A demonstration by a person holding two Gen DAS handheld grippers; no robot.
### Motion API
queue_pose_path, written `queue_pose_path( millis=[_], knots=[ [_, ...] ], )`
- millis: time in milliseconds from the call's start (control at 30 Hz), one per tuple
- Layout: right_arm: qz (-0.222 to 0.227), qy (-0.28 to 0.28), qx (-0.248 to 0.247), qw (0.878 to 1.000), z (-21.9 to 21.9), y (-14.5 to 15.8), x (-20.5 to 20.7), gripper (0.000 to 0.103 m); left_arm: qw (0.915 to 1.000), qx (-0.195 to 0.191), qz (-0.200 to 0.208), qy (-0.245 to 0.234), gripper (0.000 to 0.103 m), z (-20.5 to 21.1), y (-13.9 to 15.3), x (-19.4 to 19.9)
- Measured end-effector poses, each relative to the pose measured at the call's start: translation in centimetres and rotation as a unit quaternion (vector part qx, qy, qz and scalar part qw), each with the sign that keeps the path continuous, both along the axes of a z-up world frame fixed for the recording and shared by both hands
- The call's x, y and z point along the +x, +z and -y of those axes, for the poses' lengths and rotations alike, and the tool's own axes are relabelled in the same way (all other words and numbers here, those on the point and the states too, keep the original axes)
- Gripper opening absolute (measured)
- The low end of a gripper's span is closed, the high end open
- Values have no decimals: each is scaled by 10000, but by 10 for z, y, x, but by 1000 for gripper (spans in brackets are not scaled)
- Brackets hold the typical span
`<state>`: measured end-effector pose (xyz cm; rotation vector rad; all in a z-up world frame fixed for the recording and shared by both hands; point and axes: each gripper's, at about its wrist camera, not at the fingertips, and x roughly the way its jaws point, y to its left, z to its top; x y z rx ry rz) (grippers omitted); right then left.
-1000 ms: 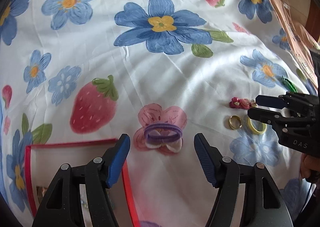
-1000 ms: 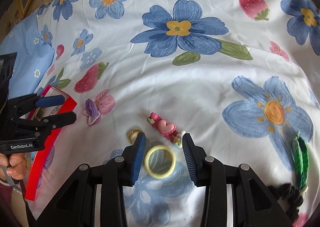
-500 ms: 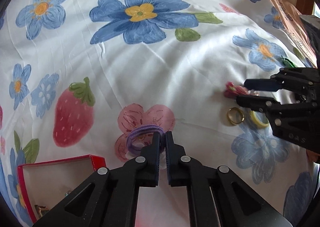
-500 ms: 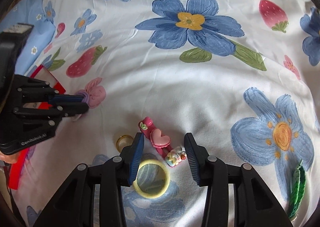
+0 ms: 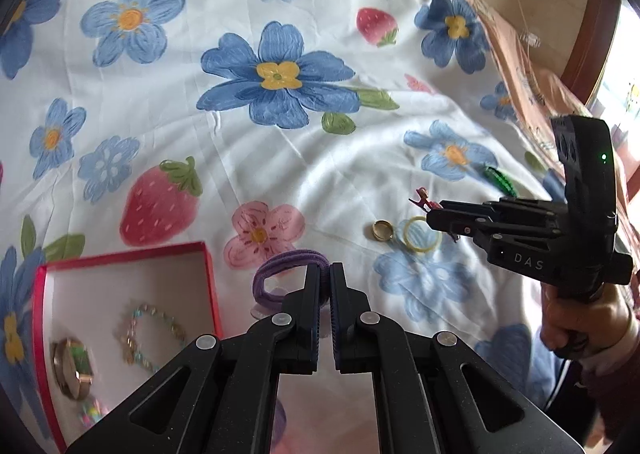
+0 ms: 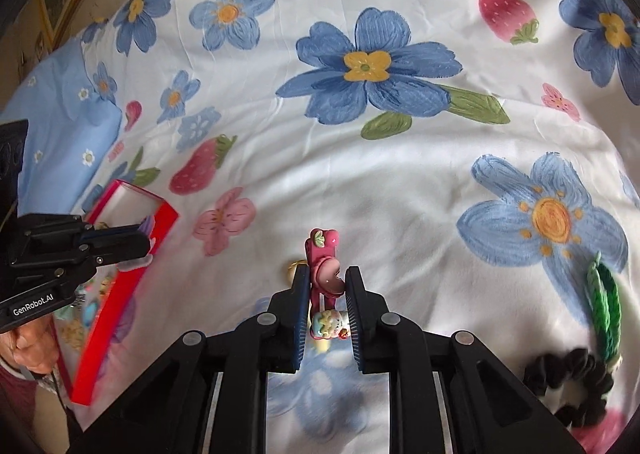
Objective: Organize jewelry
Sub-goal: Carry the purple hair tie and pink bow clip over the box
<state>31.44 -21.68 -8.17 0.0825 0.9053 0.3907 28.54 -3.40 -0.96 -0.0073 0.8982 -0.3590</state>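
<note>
Since earlier frame we note left gripper (image 5: 325, 274) clamped on purple tie (image 5: 280, 274), lifted beside red box (image 5: 120, 250). Right gripper (image 6: 328, 286) closing around pink clip (image 6: 326, 274). Box holds bracelet (image 5: 152, 330), watch (image 5: 74, 366); ring (image 5: 382, 231), yellow band (image 5: 419, 235), green tie (image 6: 604, 314), black scrunchie (image 6: 576, 386) remain on sheet (image 5: 280, 158).

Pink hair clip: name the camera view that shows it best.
Right wrist view. The pink hair clip sits close up between the closing right gripper fingers, heart and strawberry charms clear. The left wrist view shows only its tip poking past that gripper, small and distant.
</note>
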Motion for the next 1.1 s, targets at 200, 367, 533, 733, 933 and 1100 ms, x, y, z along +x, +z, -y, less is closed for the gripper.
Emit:
queue_pose_path(
  millis=[200, 367, 533, 733, 933, 1100],
  knots=[
    [93, 20, 488, 9988, -12, 16, -33, 17, 9988, -401, 26, 295, 3, -29, 7, -50],
    [82, 145, 708, 9973, -32, 19, -59, 17, 9977, -527, 28, 436, 3, -42, 11, -83],
    [0, 291, 820, 9962, -52, 14, -78, 17, 9968, -600, 37, 523, 3, -54, 14, -112],
    [-52, 445, 867, 9952, -71, 11, -98, 17, 9956, -641, 66, 685, 3, -71, 17, -142],
    [-114, 626, 930, 9936, -91, 8, -113, 17, 9940, -619, 119, 899, 3, -91, 19, -172],
    [-196, 792, 961, 9920, -112, 3, -124, 17, 9911, -620, 138, 1173, 3, -116, 22, -196]
  ],
)
